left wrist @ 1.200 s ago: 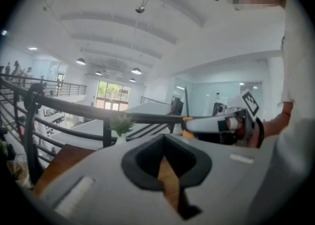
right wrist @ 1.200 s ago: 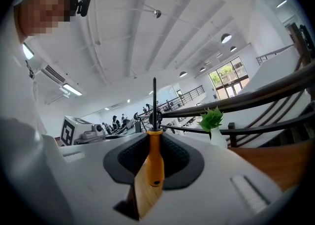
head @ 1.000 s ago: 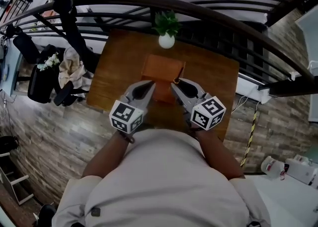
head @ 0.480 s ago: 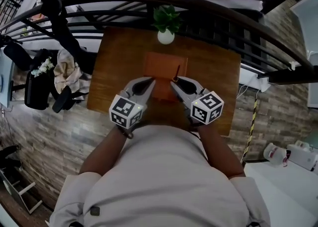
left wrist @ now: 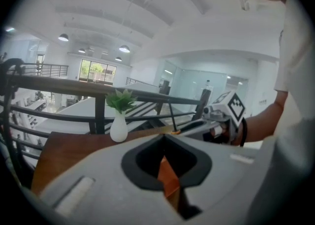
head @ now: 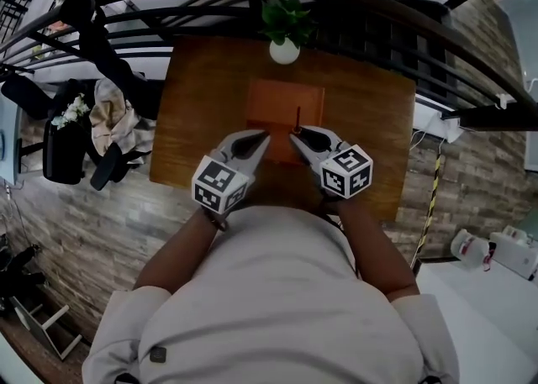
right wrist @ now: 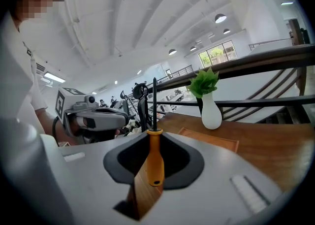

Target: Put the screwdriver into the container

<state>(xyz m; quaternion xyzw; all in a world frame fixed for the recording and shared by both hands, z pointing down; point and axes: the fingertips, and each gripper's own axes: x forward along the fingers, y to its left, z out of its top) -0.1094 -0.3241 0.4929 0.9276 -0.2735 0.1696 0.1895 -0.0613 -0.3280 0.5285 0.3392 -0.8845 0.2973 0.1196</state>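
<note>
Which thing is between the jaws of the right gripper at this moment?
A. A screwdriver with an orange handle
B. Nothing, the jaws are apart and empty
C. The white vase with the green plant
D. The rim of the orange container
A: in the right gripper view, the right gripper is closed on the orange handle of the screwdriver, whose dark shaft points upward.

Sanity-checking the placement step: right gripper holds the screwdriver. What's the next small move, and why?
Probably ease the right gripper forward until it is over the container. Its jaws are shut on the screwdriver by its orange handle, shaft up. In the right gripper view the container lies ahead of the jaws, with the wooden table showing beneath them.
</note>
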